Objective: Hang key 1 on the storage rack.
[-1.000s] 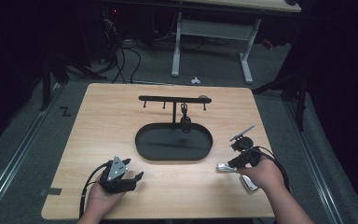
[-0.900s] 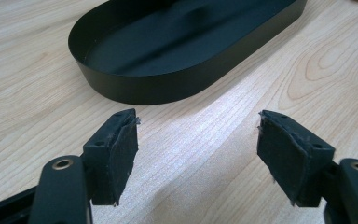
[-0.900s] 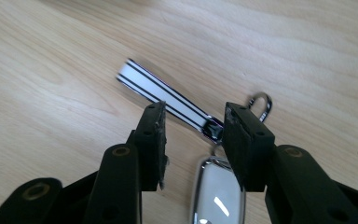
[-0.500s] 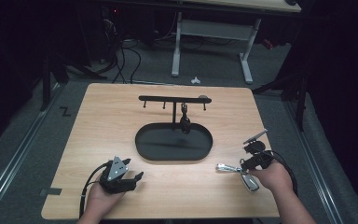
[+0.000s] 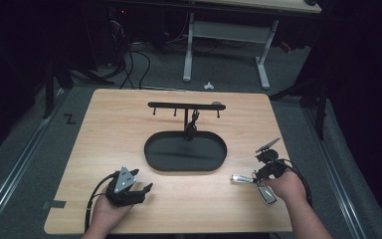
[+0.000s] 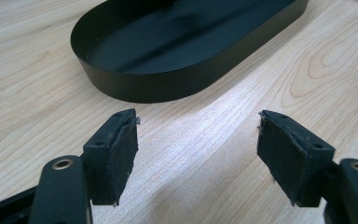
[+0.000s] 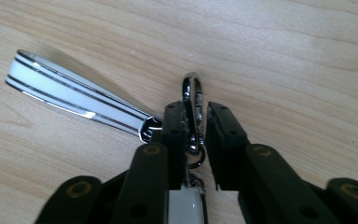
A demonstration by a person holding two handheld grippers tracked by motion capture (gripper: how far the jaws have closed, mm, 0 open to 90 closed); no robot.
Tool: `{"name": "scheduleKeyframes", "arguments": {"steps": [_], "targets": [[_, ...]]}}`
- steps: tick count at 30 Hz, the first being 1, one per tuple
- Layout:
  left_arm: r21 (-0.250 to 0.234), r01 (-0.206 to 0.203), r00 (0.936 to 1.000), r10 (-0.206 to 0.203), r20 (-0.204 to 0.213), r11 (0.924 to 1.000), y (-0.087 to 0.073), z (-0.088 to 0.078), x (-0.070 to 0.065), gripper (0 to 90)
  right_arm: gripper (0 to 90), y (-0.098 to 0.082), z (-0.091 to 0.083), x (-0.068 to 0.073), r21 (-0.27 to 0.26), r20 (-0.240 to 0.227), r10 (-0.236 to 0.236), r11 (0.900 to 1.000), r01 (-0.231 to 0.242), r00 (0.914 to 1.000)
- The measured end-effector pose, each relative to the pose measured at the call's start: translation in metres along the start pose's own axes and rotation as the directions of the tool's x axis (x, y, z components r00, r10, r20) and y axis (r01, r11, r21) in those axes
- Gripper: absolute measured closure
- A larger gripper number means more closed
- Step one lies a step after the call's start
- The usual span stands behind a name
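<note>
Overhead, the high view shows a pale wooden tabletop [image 5: 129,129] on grey floor in a dark room, with cables and a white-legged desk [image 5: 226,35] behind it. A black oval tray [image 5: 154,157] sits at the centre, with a low black hook rack [image 5: 186,105] just beyond it. The left tool [image 5: 129,189] rests near the front left corner. The right tool [image 5: 253,179] is low at the front right, its tip at a silver keychain [image 5: 248,180] lying on the wood, its white strap [image 5: 267,194] beside the hand. Compared with a second ago, the right tool has dropped from a raised pose down to the keychain; the left has stayed put

Next, the left gripper view: its jaws stand wide apart over bare wood, holding nothing, with the tray [image 6: 168,84] just ahead

Last, the right gripper view: its jaws sit nearly closed around the keychain's metal clasp [image 7: 193,100], with a narrow gap showing on one side. A white strap [image 7: 74,100] edged in chrome lies flat to the left
</note>
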State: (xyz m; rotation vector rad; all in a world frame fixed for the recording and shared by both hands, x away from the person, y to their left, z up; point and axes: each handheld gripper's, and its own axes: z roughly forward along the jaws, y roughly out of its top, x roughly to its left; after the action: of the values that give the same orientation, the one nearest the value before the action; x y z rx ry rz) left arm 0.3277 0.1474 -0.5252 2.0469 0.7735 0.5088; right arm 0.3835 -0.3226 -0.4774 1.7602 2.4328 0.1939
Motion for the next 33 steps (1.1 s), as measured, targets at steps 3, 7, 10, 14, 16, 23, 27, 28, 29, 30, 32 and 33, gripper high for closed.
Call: {"name": "scheduleKeyframes", "arguments": {"steps": [3, 7, 10, 14, 16, 23, 27, 28, 29, 30, 32, 33], "targets": [[0.000, 0.000, 1.0000, 0.000, 0.001, 1.0000, 0.000, 0.000, 0.000, 29.5, 82.3, 0.002, 0.001, 0.004, 0.008, 0.007, -0.018, 1.000, 0.018, 0.9998], [0.000, -0.001, 1.0000, 0.001, 0.000, 1.0000, 0.000, 0.000, 0.000, 29.5, 83.2, 0.003, 0.001, 0.006, 0.004, 0.010, -0.025, 1.000, 0.025, 0.9996], [0.001, -0.002, 1.0000, 0.002, 0.000, 1.0000, 0.000, 0.000, 0.000, 29.5, 81.5, 0.002, 0.000, 0.004, 0.005, 0.011, -0.017, 1.000, 0.017, 0.9998], [0.003, -0.003, 1.0000, 0.003, 0.002, 1.0000, 0.000, 0.000, 0.000, 29.4, 71.3, 0.000, -0.002, -0.001, 0.001, -0.016, 0.007, 1.000, -0.007, 0.9999], [0.002, -0.003, 1.0000, 0.003, 0.001, 1.0000, 0.000, 0.001, -0.001, 29.5, 66.7, -0.001, -0.001, -0.001, 0.007, -0.022, 0.006, 1.000, -0.006, 0.9997], [0.008, -0.007, 1.0000, 0.007, 0.002, 0.9999, 0.000, 0.001, -0.001, 29.5, 62.1, -0.002, 0.003, -0.003, 0.018, -0.033, 0.029, 0.999, -0.029, 0.9990], [0.008, -0.007, 1.0000, 0.007, 0.003, 0.9999, 0.000, 0.001, -0.001, 29.5, 63.7, -0.001, 0.003, -0.005, 0.024, -0.043, 0.034, 0.999, -0.033, 0.9985], [0.008, -0.007, 1.0000, 0.007, 0.002, 0.9999, 0.000, 0.001, -0.001, 29.5, 64.8, -0.001, 0.002, -0.005, 0.028, -0.039, 0.029, 0.999, -0.028, 0.9988], [0.008, -0.008, 1.0000, 0.008, 0.002, 0.9999, 0.000, 0.001, -0.001, 29.5, 65.3, -0.001, 0.002, -0.005, 0.026, -0.038, 0.032, 0.999, -0.031, 0.9988], [0.008, -0.007, 1.0000, 0.007, 0.002, 0.9999, 0.000, 0.001, -0.001, 29.4, 65.6, -0.001, 0.003, -0.005, 0.023, -0.036, 0.029, 0.999, -0.029, 0.9989], [0.008, -0.007, 1.0000, 0.007, 0.002, 0.9999, 0.000, 0.001, -0.001, 29.5, 66.1, 0.000, 0.002, -0.005, 0.026, -0.033, 0.031, 0.999, -0.030, 0.9990], [0.008, -0.007, 1.0000, 0.007, 0.002, 0.9999, 0.000, 0.001, -0.001, 29.5, 66.4, 0.000, 0.002, -0.005, 0.027, -0.034, 0.031, 0.999, -0.030, 0.9989]]}}
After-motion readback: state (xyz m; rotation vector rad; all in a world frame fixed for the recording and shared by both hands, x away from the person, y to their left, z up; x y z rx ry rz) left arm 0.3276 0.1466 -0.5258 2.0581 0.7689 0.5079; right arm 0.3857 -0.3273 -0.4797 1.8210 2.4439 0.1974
